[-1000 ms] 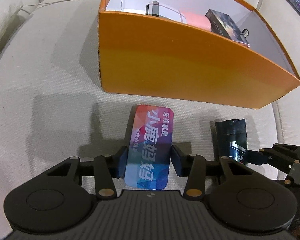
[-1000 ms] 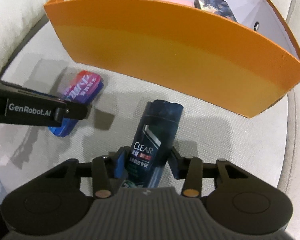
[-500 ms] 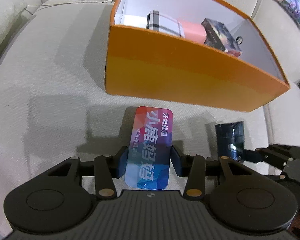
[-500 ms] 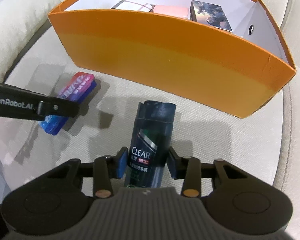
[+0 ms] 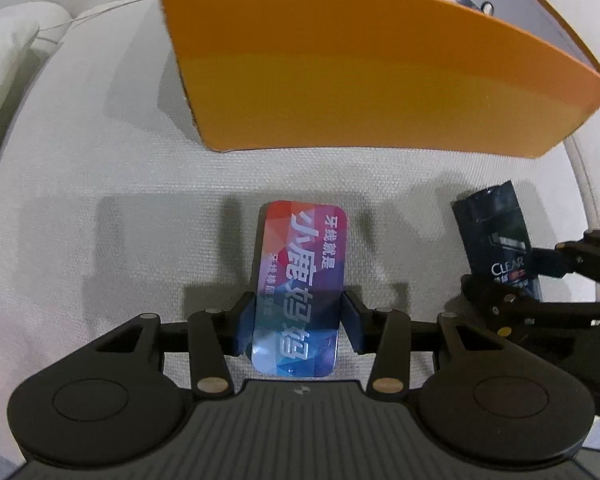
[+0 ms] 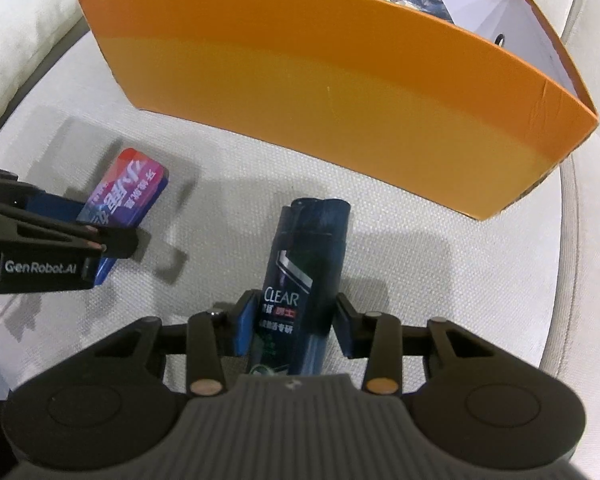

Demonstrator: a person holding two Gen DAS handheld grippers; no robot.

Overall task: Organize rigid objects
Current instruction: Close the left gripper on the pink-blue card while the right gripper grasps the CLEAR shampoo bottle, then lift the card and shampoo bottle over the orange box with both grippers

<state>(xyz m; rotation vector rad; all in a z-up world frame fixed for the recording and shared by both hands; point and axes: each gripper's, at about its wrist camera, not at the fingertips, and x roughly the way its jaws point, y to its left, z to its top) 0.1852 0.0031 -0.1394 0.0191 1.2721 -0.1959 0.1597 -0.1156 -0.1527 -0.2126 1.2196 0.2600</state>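
Dark CLEAR bottle [image 6: 300, 280] between right gripper [image 6: 294, 330] fingers [image 6: 244, 330], orange box [image 6: 332, 92] beyond on cushion [image 6: 440, 280].

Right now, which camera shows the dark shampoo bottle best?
The right wrist view: the shampoo bottle fills the centre, label readable, between the right gripper pads. The left wrist view catches it small at the right edge.

Matte black left gripper [image 5: 298, 326], blue pads, brass rivets, ribbed grey housing; white "GenRobot.AI" lettering along its side.
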